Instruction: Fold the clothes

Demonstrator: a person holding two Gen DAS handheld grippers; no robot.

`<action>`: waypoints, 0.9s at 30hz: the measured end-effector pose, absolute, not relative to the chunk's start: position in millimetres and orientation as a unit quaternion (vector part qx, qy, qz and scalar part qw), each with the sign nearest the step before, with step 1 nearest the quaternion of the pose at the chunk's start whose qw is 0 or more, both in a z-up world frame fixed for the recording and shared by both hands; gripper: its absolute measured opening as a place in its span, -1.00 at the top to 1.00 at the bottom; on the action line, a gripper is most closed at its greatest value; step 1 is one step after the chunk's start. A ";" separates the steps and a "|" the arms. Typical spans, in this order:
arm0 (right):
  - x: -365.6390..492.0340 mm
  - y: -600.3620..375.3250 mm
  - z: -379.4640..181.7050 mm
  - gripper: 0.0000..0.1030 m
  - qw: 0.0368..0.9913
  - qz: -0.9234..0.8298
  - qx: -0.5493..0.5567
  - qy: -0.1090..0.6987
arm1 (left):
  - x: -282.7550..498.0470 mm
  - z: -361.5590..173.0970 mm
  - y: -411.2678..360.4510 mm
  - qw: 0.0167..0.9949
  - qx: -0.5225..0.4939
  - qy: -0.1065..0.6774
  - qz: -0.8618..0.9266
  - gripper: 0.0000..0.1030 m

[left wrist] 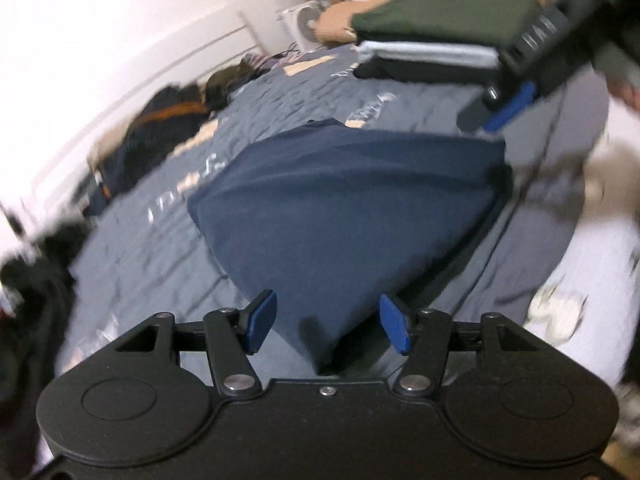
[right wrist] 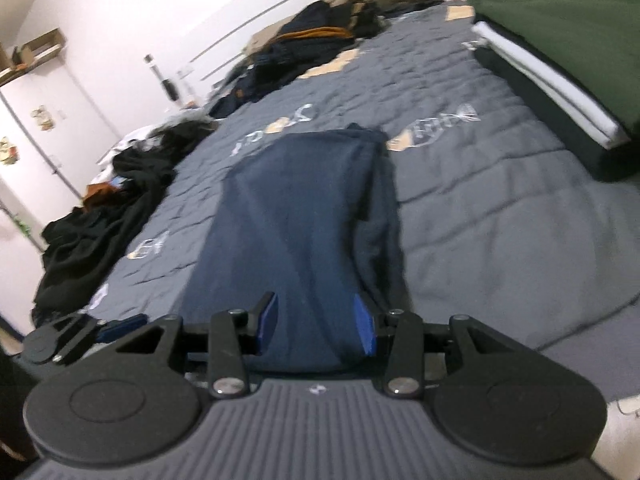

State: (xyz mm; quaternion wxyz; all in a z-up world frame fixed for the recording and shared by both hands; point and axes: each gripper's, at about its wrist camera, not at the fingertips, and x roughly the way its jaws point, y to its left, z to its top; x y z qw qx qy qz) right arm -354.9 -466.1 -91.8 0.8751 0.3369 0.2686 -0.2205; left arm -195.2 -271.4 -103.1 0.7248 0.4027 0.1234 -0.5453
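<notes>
navy garment [right wrist: 296, 216] on bed [right wrist: 480, 200], both grippers low, jaws apart

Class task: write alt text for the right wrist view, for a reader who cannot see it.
An open right claw straddles the near end of a folded navy garment lying on a grey quilted bedspread. A stack of folded clothes sits at right; unfolded dark clothes are heaped at left.

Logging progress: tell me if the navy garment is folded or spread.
Folded: the navy garment lies as a narrow layered strip on the bed.
</notes>
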 end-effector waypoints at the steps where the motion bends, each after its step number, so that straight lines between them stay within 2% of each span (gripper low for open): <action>1: -355.8 -466.7 -94.3 0.20 0.873 -0.228 0.337 0.270 | -199.1 -107.8 -271.8 0.720 0.421 0.108 -0.541 -0.10; 3: -356.2 -469.1 -100.5 0.20 0.869 -0.233 0.341 0.272 | -201.7 -119.0 -275.0 0.709 0.452 0.090 -0.533 0.00; 5: -355.3 -470.8 -107.7 0.20 0.865 -0.236 0.346 0.275 | -201.5 -127.2 -277.1 0.700 0.475 0.084 -0.526 0.46; 6: -354.4 -469.3 -110.1 0.21 0.866 -0.240 0.342 0.276 | -200.0 -127.6 -276.7 0.699 0.480 0.085 -0.524 0.58; 8: -352.0 -467.5 -114.1 0.44 0.866 -0.248 0.335 0.276 | -196.9 -128.5 -275.8 0.695 0.490 0.088 -0.519 0.74; 9: -351.1 -468.2 -115.8 0.79 0.863 -0.252 0.336 0.280 | -195.4 -128.9 -275.4 0.693 0.494 0.089 -0.517 0.77; 10: -350.3 -469.0 -117.6 0.93 0.860 -0.256 0.338 0.283 | -193.9 -129.4 -275.0 0.691 0.499 0.090 -0.515 0.81; 15: -354.1 -475.9 -122.4 0.93 0.847 -0.281 0.345 0.291 | -188.5 -127.1 -270.7 0.678 0.503 0.116 -0.524 0.85; 20: -355.3 -477.8 -119.2 0.84 0.842 -0.265 0.358 0.303 | -176.8 -113.5 -268.9 0.690 0.450 0.166 -0.541 0.74; 23: -361.8 -481.8 -107.3 0.82 0.845 -0.254 0.371 0.289 | -157.9 -92.9 -262.6 0.698 0.355 0.225 -0.580 0.73; 24: -359.4 -486.0 -104.5 0.77 0.848 -0.250 0.370 0.284 | -150.8 -85.2 -260.1 0.698 0.318 0.245 -0.592 0.72; 26: -354.4 -494.5 -98.9 0.63 0.855 -0.242 0.368 0.275 | -141.2 -75.5 -258.2 0.697 0.255 0.274 -0.612 0.53; 27: -351.9 -498.7 -96.2 0.48 0.858 -0.238 0.367 0.270 | -137.2 -71.6 -257.7 0.695 0.225 0.286 -0.620 0.46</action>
